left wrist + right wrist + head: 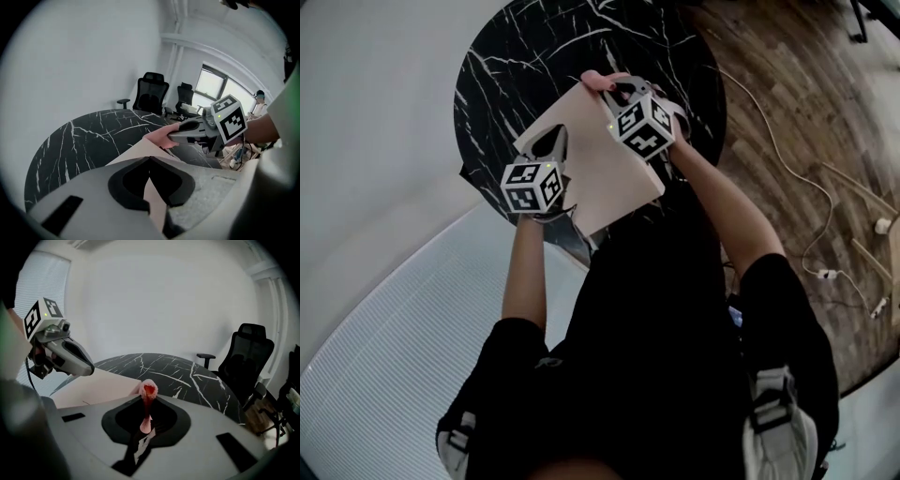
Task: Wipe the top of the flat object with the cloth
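Flat object [602, 176], left tool [554, 142] gripping near edge

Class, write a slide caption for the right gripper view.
Right gripper pinches pink cloth near beige flat board, black marble table behind.

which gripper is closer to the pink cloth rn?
Right. The right gripper is clamped on the cloth at the far corner of the board; the left gripper grips its near edge, apart from the cloth.
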Motion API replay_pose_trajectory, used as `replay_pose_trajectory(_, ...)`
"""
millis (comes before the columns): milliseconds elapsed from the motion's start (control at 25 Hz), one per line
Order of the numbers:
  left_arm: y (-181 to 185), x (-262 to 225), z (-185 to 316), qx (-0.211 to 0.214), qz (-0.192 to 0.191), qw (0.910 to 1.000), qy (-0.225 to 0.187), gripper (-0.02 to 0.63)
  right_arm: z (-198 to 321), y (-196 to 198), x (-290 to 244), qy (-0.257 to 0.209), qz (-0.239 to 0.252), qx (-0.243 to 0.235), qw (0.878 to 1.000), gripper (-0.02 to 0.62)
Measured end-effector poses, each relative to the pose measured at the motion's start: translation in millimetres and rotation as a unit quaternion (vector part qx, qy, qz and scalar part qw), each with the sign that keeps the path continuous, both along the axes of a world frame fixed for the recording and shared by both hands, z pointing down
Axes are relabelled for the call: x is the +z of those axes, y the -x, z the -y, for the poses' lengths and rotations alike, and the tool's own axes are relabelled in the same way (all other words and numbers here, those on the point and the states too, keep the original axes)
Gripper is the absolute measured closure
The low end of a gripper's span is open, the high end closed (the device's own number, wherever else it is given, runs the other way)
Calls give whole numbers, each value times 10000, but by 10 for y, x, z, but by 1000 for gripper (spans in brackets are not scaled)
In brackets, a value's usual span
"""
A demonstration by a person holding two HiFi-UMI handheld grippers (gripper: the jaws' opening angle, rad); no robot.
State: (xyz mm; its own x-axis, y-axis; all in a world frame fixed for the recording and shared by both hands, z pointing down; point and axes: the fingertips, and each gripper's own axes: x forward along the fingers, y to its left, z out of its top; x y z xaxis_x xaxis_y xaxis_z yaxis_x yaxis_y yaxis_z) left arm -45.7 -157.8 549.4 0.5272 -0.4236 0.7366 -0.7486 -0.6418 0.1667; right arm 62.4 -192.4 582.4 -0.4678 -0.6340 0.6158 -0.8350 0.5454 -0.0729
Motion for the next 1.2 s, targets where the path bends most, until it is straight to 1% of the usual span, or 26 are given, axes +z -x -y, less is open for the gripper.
replay_pose_trajectory(80,-18,42,-37,-84,-21,9999,64,606,-27,78,72,146,96,-96,9998,583)
replay_pose_trajectory(200,-50,91,-82,-51,20,9999,109,606,-74,167,94,340,340,-195,9987,583)
replay_pose_trajectory(360,-59,109,-101,-37,44,9999,145,606,-138,216,88,457,515,-328,9971,583)
replay_pose_trajectory(720,-68,162,-128,58,146,9998,127,606,-383,313,109,578,653,-607,9943,583)
replay_pose_trajectory(1000,-121,177,-191,164,146,9996,150,606,-605,328,72,638,763,-680,9927,583)
replay_pose_trajectory(1200,-159,194,-241,212,131,9996,143,606,-765,293,102,712,797,-647,9922,583)
